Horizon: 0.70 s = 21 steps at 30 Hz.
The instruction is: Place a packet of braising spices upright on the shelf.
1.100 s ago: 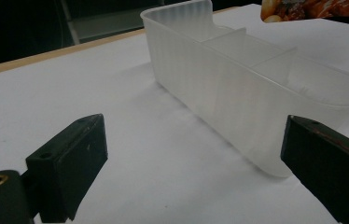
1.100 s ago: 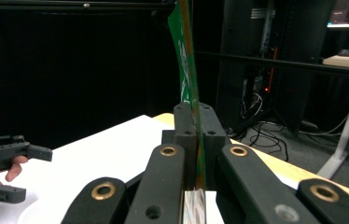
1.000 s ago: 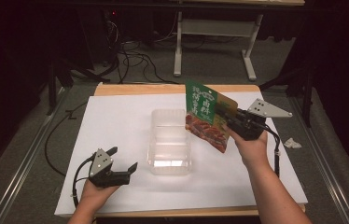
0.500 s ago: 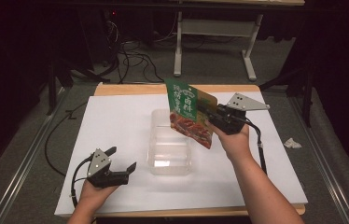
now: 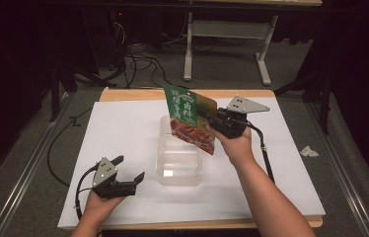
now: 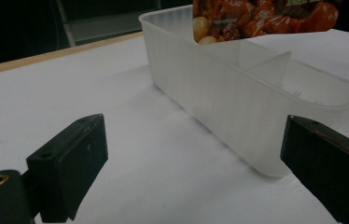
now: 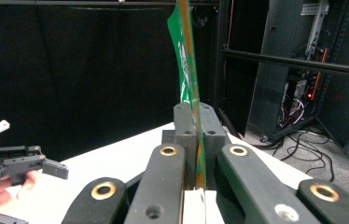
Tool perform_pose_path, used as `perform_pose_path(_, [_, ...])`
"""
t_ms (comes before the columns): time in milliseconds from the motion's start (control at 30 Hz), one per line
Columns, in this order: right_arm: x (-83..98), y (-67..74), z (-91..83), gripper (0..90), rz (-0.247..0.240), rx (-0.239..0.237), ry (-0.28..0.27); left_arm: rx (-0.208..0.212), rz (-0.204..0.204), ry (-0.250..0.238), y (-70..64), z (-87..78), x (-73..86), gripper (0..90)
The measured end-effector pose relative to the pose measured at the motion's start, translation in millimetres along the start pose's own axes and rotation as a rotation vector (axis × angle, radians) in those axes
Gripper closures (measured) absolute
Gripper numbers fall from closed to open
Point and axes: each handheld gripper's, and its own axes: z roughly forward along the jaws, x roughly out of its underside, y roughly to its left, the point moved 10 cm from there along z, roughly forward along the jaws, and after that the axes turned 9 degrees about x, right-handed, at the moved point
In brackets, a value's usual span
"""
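Clamped between the closed jaws of the right gripper (image 5: pixel 211 118), a green food pouch (image 5: pixel 190 118) printed with a picture of a red meat dish is held up in the air, tilted, above the far end of a clear plastic container (image 5: pixel 178 163). In the right gripper view the pouch (image 7: pixel 187 70) is seen edge-on, rising straight up from between the two black jaws, which are pressed flat against it. The container is set lengthwise on the white sheet (image 5: pixel 123 128) that covers the table, roughly at its middle, and an inner partition is visible in it from the left gripper view, where the lower edge of the pouch (image 6: pixel 263 18) is seen hanging over the container (image 6: pixel 238 93). The left gripper (image 5: pixel 129 169) is held low at the near left of the sheet, just left of the container's near end, with its jaws spread wide and nothing between them but bare sheet.
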Motion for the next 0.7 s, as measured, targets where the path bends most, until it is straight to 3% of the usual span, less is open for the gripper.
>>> perform_pose_path(700, [12.8, 7.7, 25.4, 90.0, 0.03, -0.048, 0.008, 0.002, 0.0, 0.002, -0.6, -0.6, 0.5, 8.0])
